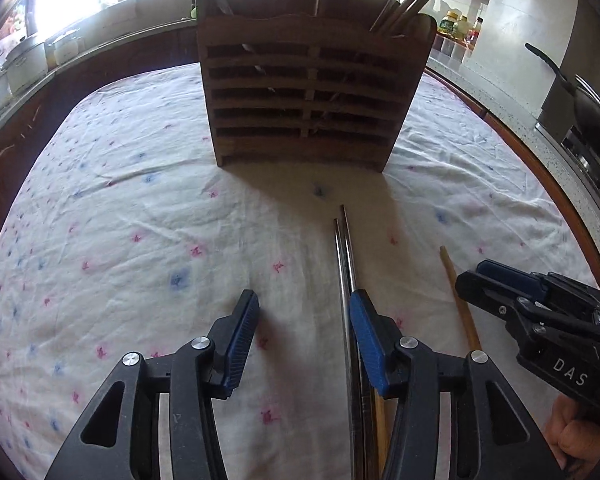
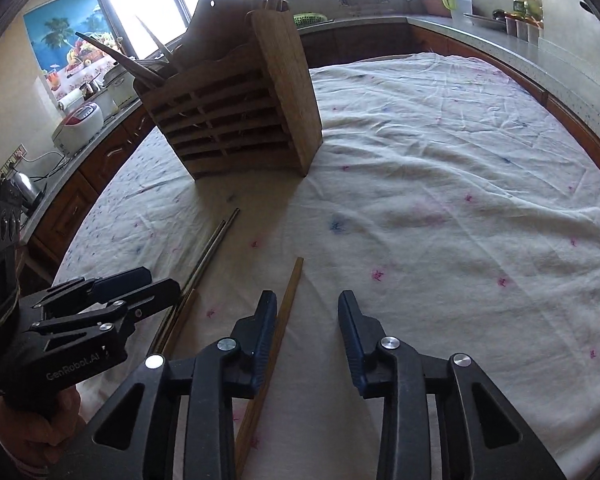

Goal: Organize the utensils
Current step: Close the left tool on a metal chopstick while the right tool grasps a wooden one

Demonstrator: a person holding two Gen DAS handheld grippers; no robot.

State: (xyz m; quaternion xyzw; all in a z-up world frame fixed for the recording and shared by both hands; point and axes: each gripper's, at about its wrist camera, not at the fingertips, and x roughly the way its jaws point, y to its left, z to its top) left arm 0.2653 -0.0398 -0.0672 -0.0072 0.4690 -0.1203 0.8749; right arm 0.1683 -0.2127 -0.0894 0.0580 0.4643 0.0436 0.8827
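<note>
The right gripper (image 2: 307,312) has its jaws apart, pressing nothing; the wooden chopstick (image 2: 288,300) lies just inside its left pad, long axis running along the fingers toward the rack (image 2: 236,116). The left gripper (image 1: 304,312) is also apart and empty, the steel chopsticks (image 1: 345,248) lying lengthwise along its right pad (a second wooden stick (image 2: 186,308) sits beside them). Both hands tilt steeply down at the cloth (image 2: 440,200), side by side, each nearest its own sticks.
</note>
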